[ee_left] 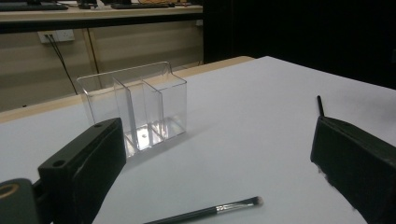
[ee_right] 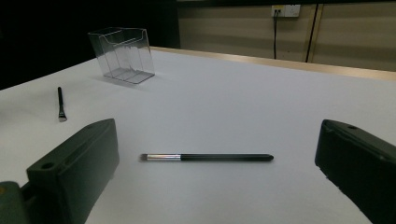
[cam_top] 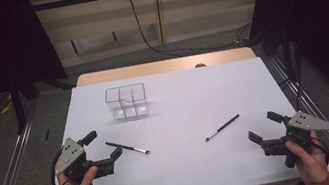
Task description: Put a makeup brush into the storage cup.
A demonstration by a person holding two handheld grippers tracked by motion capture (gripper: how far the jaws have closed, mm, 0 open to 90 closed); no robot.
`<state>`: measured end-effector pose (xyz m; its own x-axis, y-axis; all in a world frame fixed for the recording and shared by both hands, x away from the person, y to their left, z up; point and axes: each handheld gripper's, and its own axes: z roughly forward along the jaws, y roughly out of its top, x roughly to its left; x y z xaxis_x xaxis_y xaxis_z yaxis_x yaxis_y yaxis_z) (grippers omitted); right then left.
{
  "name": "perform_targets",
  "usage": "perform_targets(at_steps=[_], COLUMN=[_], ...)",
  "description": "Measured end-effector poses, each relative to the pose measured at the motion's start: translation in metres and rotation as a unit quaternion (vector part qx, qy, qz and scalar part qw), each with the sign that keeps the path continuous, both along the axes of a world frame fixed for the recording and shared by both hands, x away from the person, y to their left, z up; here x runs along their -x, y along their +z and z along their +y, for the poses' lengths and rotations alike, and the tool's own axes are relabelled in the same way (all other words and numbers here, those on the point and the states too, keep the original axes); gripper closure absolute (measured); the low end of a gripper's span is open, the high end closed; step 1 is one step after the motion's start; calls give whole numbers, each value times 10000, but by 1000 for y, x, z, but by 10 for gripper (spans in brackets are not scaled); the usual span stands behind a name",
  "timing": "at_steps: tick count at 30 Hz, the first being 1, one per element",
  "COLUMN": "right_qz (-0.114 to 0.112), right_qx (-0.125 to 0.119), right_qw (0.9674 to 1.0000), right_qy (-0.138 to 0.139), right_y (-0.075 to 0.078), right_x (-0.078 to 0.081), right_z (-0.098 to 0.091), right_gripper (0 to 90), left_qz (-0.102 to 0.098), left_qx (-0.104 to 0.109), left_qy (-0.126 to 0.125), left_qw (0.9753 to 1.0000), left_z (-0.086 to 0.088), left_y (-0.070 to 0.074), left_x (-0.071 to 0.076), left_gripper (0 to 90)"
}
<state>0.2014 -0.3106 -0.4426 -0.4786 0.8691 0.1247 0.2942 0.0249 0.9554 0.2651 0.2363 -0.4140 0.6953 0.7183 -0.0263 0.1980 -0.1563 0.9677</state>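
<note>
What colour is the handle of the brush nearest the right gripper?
Black, with a silver collar; the brush shows best in the right gripper view.

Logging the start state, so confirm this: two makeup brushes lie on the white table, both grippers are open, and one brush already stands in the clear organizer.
Not quite: the clear organizer holds nothing, as the high view shows. Both brushes lie flat on the white table, the left brush before the open left gripper, the right brush before the open right gripper.

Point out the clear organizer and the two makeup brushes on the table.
Clear organizer (cam_top: 126, 101), high view, its front wall.
Left brush (cam_top: 127, 147), high view, middle of its black handle.
Right brush (ee_right: 219, 157), right gripper view, middle of its black handle.
</note>
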Motion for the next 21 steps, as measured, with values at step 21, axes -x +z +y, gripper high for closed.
perform_targets(at_steps=[21], right_qz=[61], right_qx=[-40], right_qw=[9999], right_qy=[89], right_y=[-1], right_x=[-4], right_z=[2], right_gripper=[0], left_qz=[102], left_qx=[46], left_qy=[102], left_qw=[9999], left_z=[-4], left_y=[26], left_x=[-33], left_gripper=[32])
